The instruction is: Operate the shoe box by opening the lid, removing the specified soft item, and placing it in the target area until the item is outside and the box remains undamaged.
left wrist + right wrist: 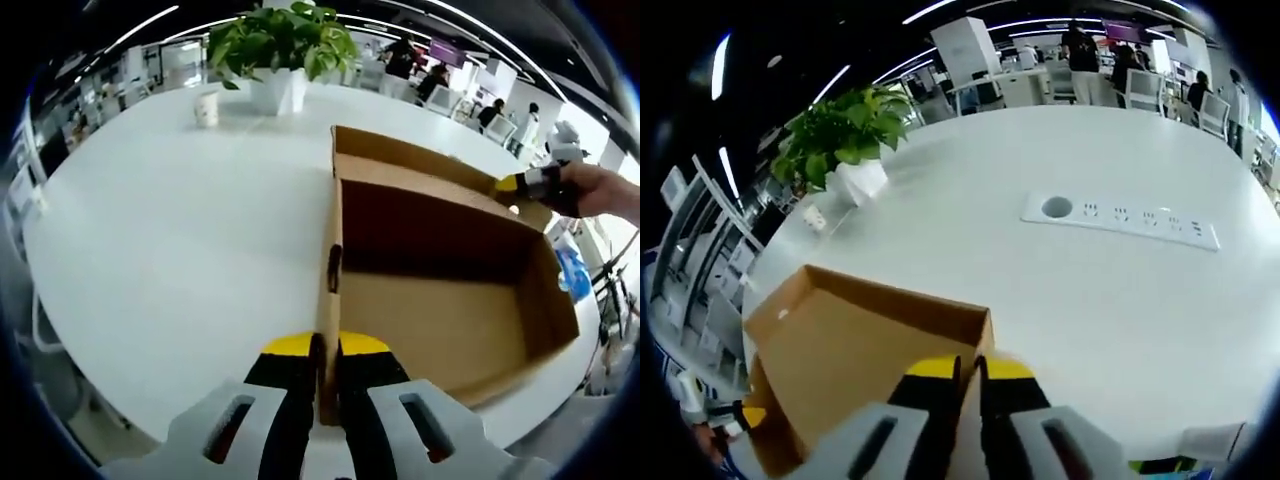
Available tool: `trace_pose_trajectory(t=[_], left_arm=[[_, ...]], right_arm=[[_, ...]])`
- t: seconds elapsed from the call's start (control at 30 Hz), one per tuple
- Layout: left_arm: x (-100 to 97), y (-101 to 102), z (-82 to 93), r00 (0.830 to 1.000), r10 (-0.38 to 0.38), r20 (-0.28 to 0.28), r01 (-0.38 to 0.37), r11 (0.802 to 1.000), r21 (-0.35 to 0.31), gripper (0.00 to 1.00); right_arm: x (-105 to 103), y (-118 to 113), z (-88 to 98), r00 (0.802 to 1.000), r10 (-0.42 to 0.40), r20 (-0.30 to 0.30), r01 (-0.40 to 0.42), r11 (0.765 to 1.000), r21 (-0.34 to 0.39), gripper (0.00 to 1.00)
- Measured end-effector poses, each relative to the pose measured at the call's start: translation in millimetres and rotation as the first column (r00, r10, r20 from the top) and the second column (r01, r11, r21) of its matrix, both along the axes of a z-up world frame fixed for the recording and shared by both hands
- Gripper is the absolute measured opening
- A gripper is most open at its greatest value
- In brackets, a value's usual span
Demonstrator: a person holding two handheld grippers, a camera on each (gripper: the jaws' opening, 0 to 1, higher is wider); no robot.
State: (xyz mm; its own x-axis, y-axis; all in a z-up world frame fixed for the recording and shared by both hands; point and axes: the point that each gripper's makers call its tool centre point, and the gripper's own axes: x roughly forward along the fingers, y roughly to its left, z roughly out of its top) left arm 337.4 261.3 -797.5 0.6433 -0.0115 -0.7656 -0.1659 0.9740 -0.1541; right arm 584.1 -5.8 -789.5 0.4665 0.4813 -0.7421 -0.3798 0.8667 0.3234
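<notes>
One big white table (170,250) stretches out ahead of both tools, and on it sits one brown cardboard shoe box (450,300), open-topped with its bare inside showing. The left gripper (327,350) is clamped on the box's near wall, one jaw on each side. The right gripper (968,372) pinches the opposite wall edge the same way. Beyond them stand one potted plant (280,50), one power strip (1120,220) and one small cup (206,108).
</notes>
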Motion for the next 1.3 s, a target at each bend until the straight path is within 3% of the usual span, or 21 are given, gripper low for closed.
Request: trace_pose_trajectory(t=[1.0,1.3], left_arm=[[0.8,0.9,-0.3,0.999,-0.013,-0.038,0.014,1.0,0.025,0.03],[8.3,5.5,-7.4,0.999,-0.009,-0.049,0.01,1.0,0.027,0.03]], right_arm=[[0.9,-4.0,64.4,0.992,-0.019,0.122,0.012,0.998,0.055,0.0],[-8.7,-5.3,84.3,0.988,-0.022,0.155,0.01,0.997,0.075,0.0]])
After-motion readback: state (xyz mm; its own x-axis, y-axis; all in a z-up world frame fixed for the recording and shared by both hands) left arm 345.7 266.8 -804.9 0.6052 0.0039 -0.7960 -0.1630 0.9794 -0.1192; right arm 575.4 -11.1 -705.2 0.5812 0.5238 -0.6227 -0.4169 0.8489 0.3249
